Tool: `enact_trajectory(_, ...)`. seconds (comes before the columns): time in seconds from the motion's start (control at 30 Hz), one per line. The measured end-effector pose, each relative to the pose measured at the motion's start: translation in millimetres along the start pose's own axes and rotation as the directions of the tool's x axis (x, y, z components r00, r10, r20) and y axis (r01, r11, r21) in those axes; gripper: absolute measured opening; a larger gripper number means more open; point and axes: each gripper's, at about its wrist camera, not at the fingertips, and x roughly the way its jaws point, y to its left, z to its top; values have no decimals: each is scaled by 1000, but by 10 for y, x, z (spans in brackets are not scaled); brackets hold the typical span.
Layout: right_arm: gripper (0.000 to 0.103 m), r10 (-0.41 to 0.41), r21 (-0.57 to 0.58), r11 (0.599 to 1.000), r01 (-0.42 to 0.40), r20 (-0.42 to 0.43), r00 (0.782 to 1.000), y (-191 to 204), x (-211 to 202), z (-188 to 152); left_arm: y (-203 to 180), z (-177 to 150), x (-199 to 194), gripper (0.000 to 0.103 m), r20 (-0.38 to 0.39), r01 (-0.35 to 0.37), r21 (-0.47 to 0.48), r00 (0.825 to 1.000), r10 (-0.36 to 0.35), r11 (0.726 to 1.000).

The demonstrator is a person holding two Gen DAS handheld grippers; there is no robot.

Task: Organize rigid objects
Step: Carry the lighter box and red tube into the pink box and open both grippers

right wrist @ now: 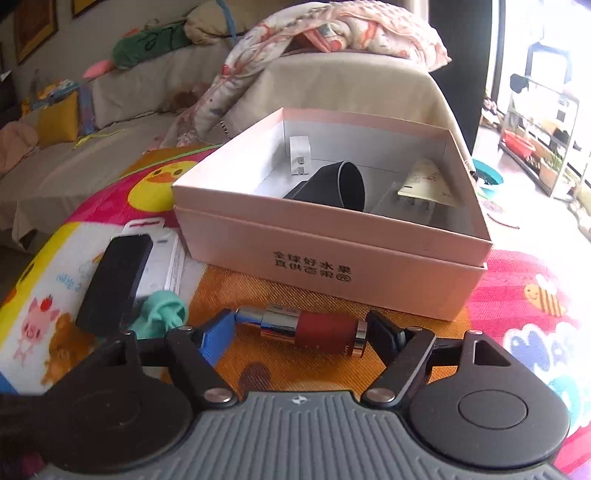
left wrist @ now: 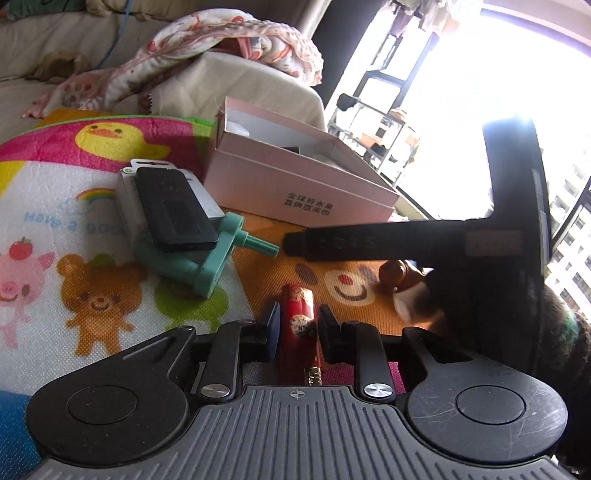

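Observation:
My left gripper (left wrist: pixel 297 325) is shut on a red printed tube (left wrist: pixel 298 325), held above the play mat. My right gripper (right wrist: pixel 301 328) holds a red and chrome cylinder (right wrist: pixel 306 328) end to end between its fingers, in front of the pink box (right wrist: pixel 332 236). The right gripper's arm shows in the left wrist view (left wrist: pixel 406 240). The box (left wrist: pixel 295 184) is open and holds a black cup (right wrist: pixel 332 184), a white plug (right wrist: pixel 300 159) and a cream comb packet (right wrist: pixel 424 184). A black slab (left wrist: pixel 173 210) lies on a white packet (left wrist: pixel 127 192) and a teal plastic part (left wrist: pixel 207 266) at the left.
A colourful cartoon play mat (left wrist: pixel 74 258) covers the surface. A sofa with a patterned blanket (right wrist: pixel 332 26) stands behind the box. A brown wooden piece (left wrist: pixel 395 275) lies on the mat at the right. A shelf rack (right wrist: pixel 543 140) stands by the bright window.

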Motion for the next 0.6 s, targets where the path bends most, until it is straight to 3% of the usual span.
enact_trajectory(0.17,78,-2,-54,999,7,90,996,-184,-409,-80,-124,3,8,26,-13,-48,80,999,49,996)
enact_trajectory(0.37,78,-44,-136,988,69,176,983,-353,-782,-226,-442,-35,55,26,-31,-121,303,990,137,945)
enact_trajectory(0.47,78,-49,-155,985,79,190,981,-396,-852,-304,-448,-4,58,26,-47,-101,312,992,121,945)
enact_trajectory(0.6,78,-15,-155,987,50,219,976,-449,-916,-324,-475,231,-23,26,16,-113,332,993,114,936)
